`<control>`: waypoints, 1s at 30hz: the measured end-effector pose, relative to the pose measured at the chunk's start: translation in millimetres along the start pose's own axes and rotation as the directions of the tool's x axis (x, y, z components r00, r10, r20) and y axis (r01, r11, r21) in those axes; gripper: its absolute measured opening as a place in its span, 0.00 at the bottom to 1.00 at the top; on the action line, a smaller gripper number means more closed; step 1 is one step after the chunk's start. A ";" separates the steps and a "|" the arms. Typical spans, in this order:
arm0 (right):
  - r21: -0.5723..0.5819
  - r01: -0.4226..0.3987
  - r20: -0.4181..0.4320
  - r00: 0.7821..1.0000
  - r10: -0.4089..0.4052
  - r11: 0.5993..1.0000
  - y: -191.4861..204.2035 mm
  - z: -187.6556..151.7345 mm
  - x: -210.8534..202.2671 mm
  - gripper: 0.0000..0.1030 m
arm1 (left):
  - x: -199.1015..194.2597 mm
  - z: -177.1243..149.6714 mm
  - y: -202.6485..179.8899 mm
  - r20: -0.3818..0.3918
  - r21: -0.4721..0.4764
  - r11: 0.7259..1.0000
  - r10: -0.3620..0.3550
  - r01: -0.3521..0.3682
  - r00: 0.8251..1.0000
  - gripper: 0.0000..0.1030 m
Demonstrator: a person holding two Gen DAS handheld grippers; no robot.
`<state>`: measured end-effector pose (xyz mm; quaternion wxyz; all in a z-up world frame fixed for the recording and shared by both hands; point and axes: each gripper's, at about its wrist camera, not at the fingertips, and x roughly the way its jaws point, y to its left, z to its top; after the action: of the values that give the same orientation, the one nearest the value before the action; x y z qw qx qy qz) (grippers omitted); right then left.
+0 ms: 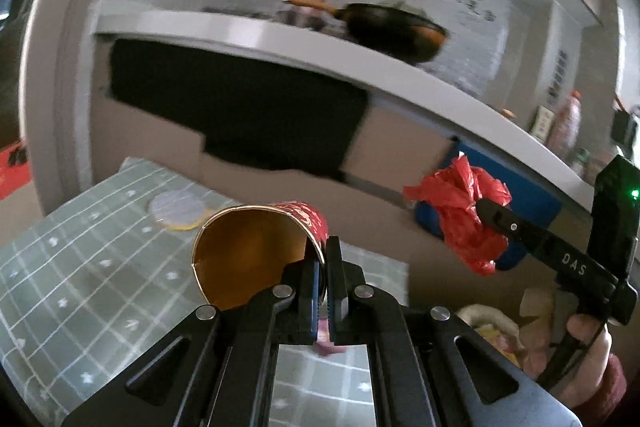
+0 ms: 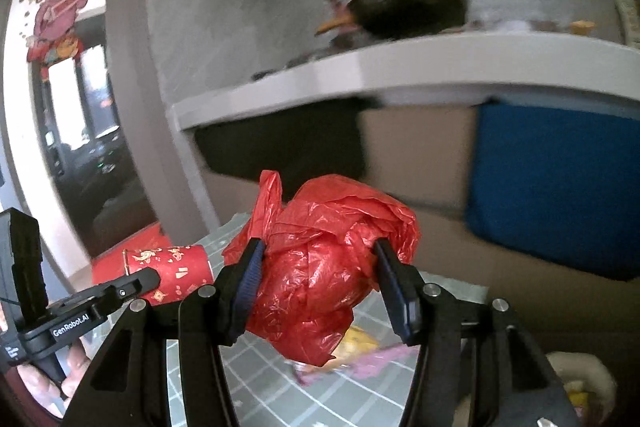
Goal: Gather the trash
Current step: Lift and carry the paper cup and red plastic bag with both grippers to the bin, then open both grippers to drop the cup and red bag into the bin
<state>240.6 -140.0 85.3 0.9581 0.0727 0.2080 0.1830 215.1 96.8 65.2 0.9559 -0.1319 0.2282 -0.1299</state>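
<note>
Left gripper (image 1: pixel 323 267) pinched my red paper cup (image 1: pixel 256 255) by its rim, lying sideways, gold mouth facing me; right gripper (image 2: pixel 320 279) clamped a crumpled red plastic bag (image 2: pixel 320 267) above the checked table (image 1: pixel 80 267).

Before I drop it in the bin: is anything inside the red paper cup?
The red paper cup, pinched at its rim by the left tool, shows bare golden walls; nothing visible inside. Its bottom is hidden behind the tool.

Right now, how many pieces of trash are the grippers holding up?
2. The left gripper pinches the rim of a red paper cup. The right gripper squeezes a crumpled red plastic bag. More litter lies blurred on the table below.
</note>
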 end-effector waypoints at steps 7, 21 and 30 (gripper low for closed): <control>0.063 0.132 0.093 0.986 -0.137 0.989 -55.1 -12.2 -80.2 0.51 | 14.0 -7.3 -89.4 -0.027 0.108 0.982 -0.151 0.153 0.988 0.02; 0.220 0.311 0.115 0.933 -0.341 0.925 -147.5 -67.4 -158.6 0.51 | 54.0 -50.6 -210.3 -0.184 0.201 0.906 -0.339 0.373 0.922 0.03; 0.286 0.334 0.066 0.928 -0.367 0.898 -185.8 -101.4 -167.1 0.51 | 113.3 -99.1 -236.8 -0.413 0.095 0.881 -0.389 0.464 0.823 0.03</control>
<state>115.6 -368.7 15.9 0.9671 0.1742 0.1835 -0.0273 221.7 -177.9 8.1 0.8471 -0.0596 0.3608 -0.3857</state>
